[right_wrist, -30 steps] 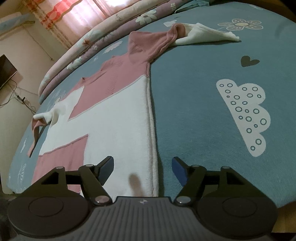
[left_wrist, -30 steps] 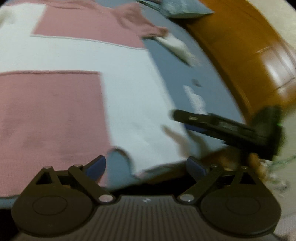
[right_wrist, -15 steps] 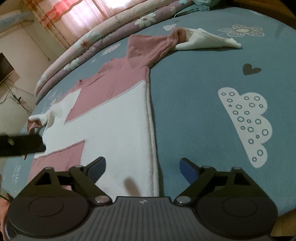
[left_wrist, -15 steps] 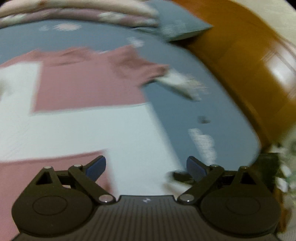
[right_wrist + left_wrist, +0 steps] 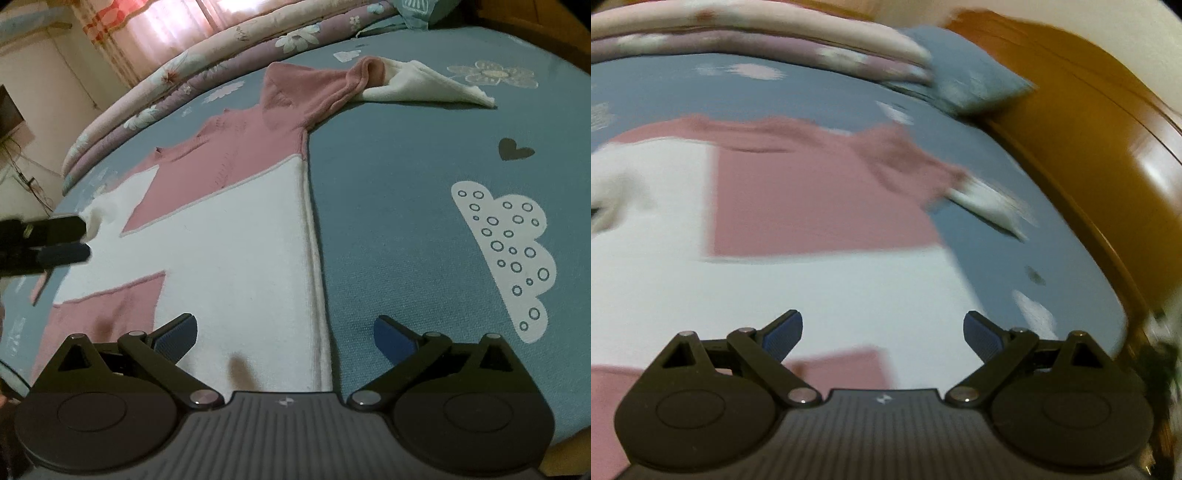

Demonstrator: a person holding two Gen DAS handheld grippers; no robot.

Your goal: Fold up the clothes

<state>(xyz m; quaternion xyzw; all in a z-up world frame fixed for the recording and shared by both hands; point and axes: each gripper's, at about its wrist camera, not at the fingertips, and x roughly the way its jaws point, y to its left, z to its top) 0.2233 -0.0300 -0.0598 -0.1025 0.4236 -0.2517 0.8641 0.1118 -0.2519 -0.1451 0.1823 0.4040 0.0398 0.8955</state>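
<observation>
Sweater (image 5: 798, 280), pink and white blocks, lies spread flat on the blue bed sheet (image 5: 1015, 258) in my blurred left wrist view, one sleeve (image 5: 923, 166) reaching toward the wooden bed frame (image 5: 1089, 129); left tool (image 5: 882, 330) is spread wide above the white panel with nothing between its pads. Right wrist view: right tool (image 5: 284, 334) has just been opening and now gapes wide, empty, straddling the sweater's (image 5: 236, 236) near side edge beside the cloud print (image 5: 506, 251), and I see the left tool's fingers (image 5: 59, 238) over the far white sleeve.
</observation>
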